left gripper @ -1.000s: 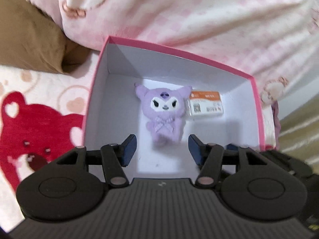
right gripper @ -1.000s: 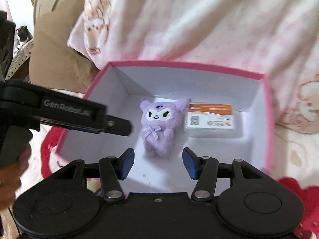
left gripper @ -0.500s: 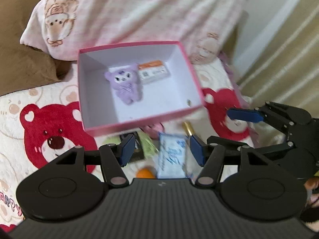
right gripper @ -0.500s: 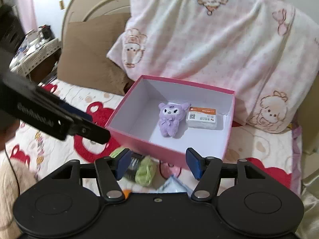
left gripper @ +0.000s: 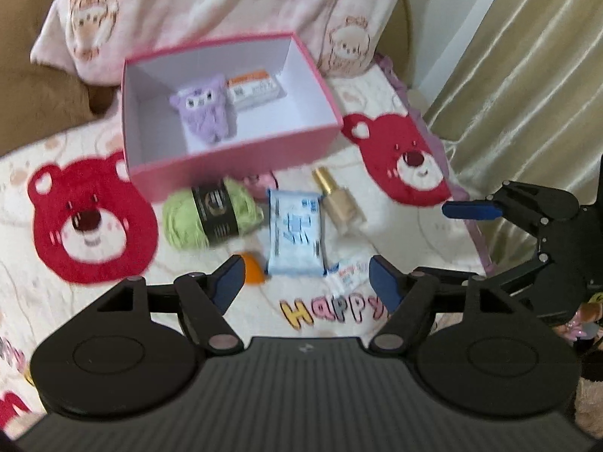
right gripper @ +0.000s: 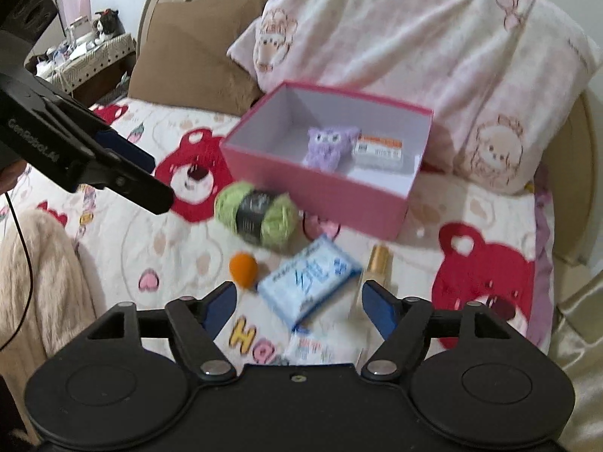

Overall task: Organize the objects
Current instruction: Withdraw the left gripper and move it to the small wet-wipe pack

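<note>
A pink box (left gripper: 241, 162) (right gripper: 331, 196) stands on the bed and holds a purple plush toy (left gripper: 203, 113) (right gripper: 326, 147) and a small white and orange carton (left gripper: 254, 88) (right gripper: 378, 148). In front of it lie a green yarn ball (left gripper: 211, 213) (right gripper: 258, 214), a blue tissue pack (left gripper: 296, 237) (right gripper: 309, 282), a gold-capped bottle (left gripper: 337, 199) (right gripper: 377, 267) and an orange ball (left gripper: 253, 273) (right gripper: 244, 269). My left gripper (left gripper: 305, 278) is open and empty above the tissue pack. My right gripper (right gripper: 297, 305) is open and empty, also over the pack.
A bear-print blanket (left gripper: 90, 222) covers the bed. A pink pillow (right gripper: 433, 37) and a brown cushion (right gripper: 188, 60) lie behind the box. Curtains (left gripper: 527, 56) hang at the right. A small white packet (left gripper: 348, 271) lies near the tissue pack.
Both grippers have pulled back and up from inside the box, bringing the items on the blanket into view. Both stay open and empty.
</note>
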`<state>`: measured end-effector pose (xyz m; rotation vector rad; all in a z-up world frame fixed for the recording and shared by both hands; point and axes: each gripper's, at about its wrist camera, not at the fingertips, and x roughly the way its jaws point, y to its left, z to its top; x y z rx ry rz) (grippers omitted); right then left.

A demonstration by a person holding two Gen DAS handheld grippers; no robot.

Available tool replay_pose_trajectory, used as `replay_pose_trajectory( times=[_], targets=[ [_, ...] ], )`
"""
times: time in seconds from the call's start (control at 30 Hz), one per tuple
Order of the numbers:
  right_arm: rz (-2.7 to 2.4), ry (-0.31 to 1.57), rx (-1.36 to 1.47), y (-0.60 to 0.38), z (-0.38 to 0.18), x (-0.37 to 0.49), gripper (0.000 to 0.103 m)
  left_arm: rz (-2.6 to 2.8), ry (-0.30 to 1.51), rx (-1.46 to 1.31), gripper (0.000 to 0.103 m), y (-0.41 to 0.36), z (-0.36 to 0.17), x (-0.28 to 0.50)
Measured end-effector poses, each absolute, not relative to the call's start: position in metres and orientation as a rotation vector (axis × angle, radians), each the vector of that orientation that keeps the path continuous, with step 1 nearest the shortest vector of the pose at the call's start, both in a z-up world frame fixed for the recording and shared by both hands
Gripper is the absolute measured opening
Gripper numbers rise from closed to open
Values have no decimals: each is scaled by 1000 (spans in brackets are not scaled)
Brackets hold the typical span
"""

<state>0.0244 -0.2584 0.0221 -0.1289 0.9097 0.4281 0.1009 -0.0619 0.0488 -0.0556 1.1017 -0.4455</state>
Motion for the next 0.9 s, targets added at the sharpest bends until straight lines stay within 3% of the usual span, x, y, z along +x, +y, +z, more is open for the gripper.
replay_pose_trajectory(
  times=[0.17,0.63,0.9],
  targets=[
    [469,957,-116,-264,-13,9,91,-450,1115,-96,77,-71,15,83],
    [412,1056,-51,-273,-81,20,92,-425,1035,-180,78,-99,-73,78],
    [340,1114,34,-282,-115,39,92,-437,1091,-202,78,-122,-104,94]
  ],
)
